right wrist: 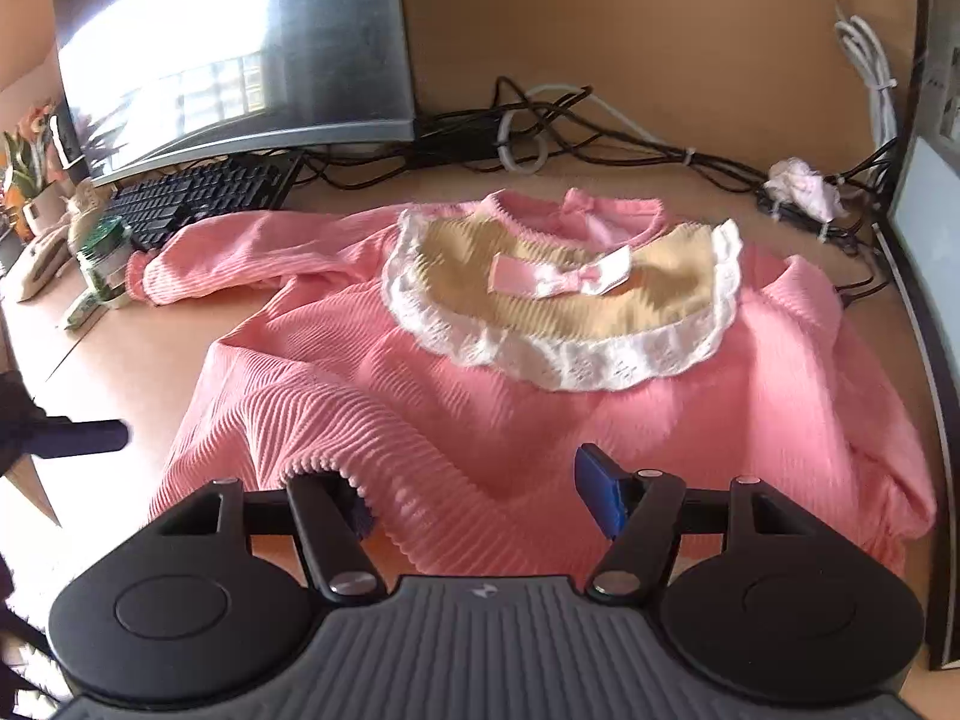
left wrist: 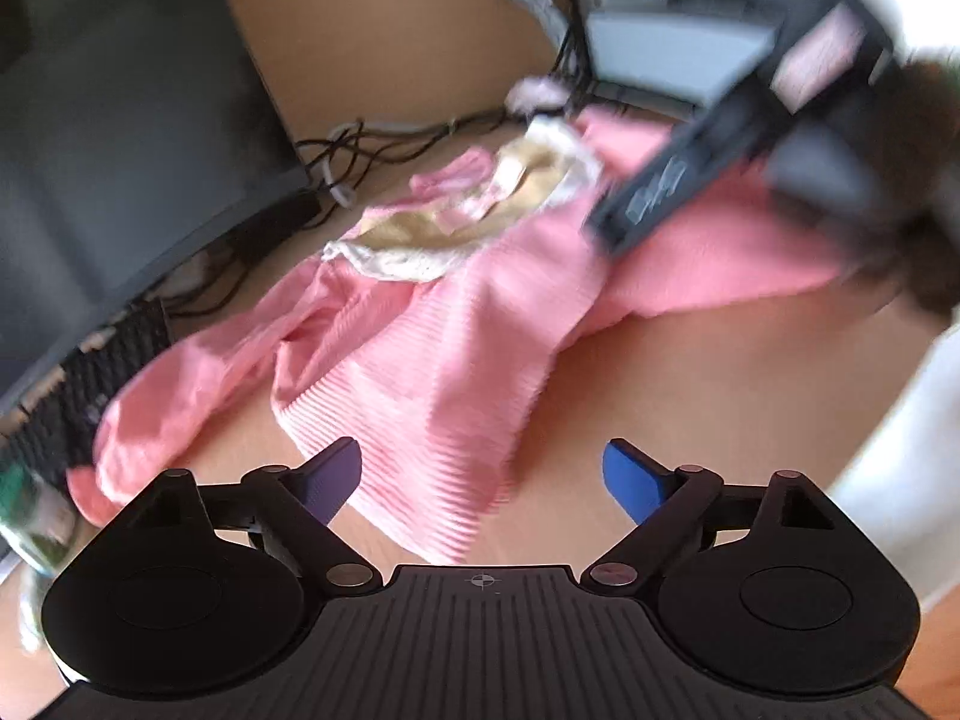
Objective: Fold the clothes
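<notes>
Over on the left, a black keyboard (right wrist: 198, 198) sat by a big monitor (right wrist: 234, 54). Next, the pink sweater (right wrist: 510, 396) lay spread flat on the wooden desk (right wrist: 120, 372). Both the left gripper (left wrist: 480, 480) and the right gripper (right wrist: 474, 492) had their 2 jaws wide apart, holding nothing, at the sweater's bottom edge.

I count one sweater (right wrist: 510, 396) on the desk (right wrist: 138, 372), with one bow (right wrist: 558, 276) on its collar. One monitor (right wrist: 234, 48), one keyboard (right wrist: 198, 198), one jar (right wrist: 108, 258). Two grippers: left (left wrist: 480, 480) and right (right wrist: 474, 498).
</notes>
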A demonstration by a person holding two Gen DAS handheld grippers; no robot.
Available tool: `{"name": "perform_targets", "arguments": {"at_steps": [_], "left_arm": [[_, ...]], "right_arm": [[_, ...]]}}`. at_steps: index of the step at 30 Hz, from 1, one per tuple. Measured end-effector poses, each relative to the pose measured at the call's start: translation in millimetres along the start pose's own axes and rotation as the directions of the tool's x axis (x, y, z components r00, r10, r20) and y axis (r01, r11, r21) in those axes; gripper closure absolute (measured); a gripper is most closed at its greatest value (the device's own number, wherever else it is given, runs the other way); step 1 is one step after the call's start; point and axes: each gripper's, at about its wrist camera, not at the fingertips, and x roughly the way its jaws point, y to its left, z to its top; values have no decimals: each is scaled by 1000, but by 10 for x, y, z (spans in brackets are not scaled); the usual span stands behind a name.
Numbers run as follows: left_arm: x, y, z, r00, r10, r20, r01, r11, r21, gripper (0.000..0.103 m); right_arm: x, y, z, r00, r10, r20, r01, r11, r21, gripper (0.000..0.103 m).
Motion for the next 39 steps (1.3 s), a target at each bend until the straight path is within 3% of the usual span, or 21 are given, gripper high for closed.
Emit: {"name": "perform_targets", "arguments": {"at_steps": [2, 4, 7, 10, 14, 19, 21, 24, 27, 30, 31, 35, 37, 38, 39], "left_arm": [[192, 175, 11, 996, 82, -31, -82, 997, -9, 13], [199, 536, 95, 991, 136, -19, -137, 987, -81, 13], [52, 1078, 280, 988, 151, 39, -141, 970, -200, 12], [-46, 1425, 423, 988, 139, 74, -115, 959, -259, 9], [57, 1387, 386, 988, 155, 27, -145, 963, -229, 9], [164, 1097, 61, 995, 81, -53, -90, 978, -189, 9], [192, 1021, -91, 993, 93, -77, -104, 982, -159, 9], [184, 1037, -285, 983, 160, -89, -172, 974, -147, 9], [91, 1154, -379, 965, 252, -78, -261, 951, -165, 8], [-211, 1351, -391, 947, 320, -16, -316, 927, -202, 5], [-296, 1399, -409, 946, 324, 0, -317, 924, -213, 4], [-339, 1373, -636, 960, 263, -91, -277, 939, -204, 4], [-369, 1297, -835, 981, 115, -159, -151, 961, -233, 4], [-421, 1278, -933, 985, 10, -175, -59, 960, -275, 4], [-474, 1260, -1031, 978, -95, -185, 32, 947, -319, 4]], "right_arm": [[-39, -36, 27, 999, -29, 18, 29, 1000, -3, 37], [-124, -100, 25, 998, -62, 33, 63, 998, -23, 36], [-250, -246, 30, 994, -97, 51, 99, 995, -30, 30], [-357, -393, 55, 993, -100, 57, 101, 995, -5, 27], [-362, -352, -114, 991, -129, 32, 132, 988, -83, 25], [-432, -304, -603, 983, -182, 10, 181, 966, -184, 25], [-504, -287, -850, 971, -238, 33, 239, 941, -240, 25], [-586, -294, -1123, 922, -374, 98, 386, 877, -286, 25], [-662, -371, -1226, 827, -537, 168, 563, 787, -252, 31], [-954, -423, -1164, 752, -611, 245, 655, 734, -181, 31], [-1011, -436, -1184, 765, -598, 237, 639, 748, -177, 31], [-1138, -482, -1360, 877, -462, 134, 480, 855, -194, 26], [-1201, -505, -1449, 919, -385, 81, 394, 898, -196, 24], [-1233, -516, -1493, 937, -345, 55, 349, 917, -194, 21], [-1265, -528, -1537, 952, -304, 29, 304, 933, -192, 20]]}}
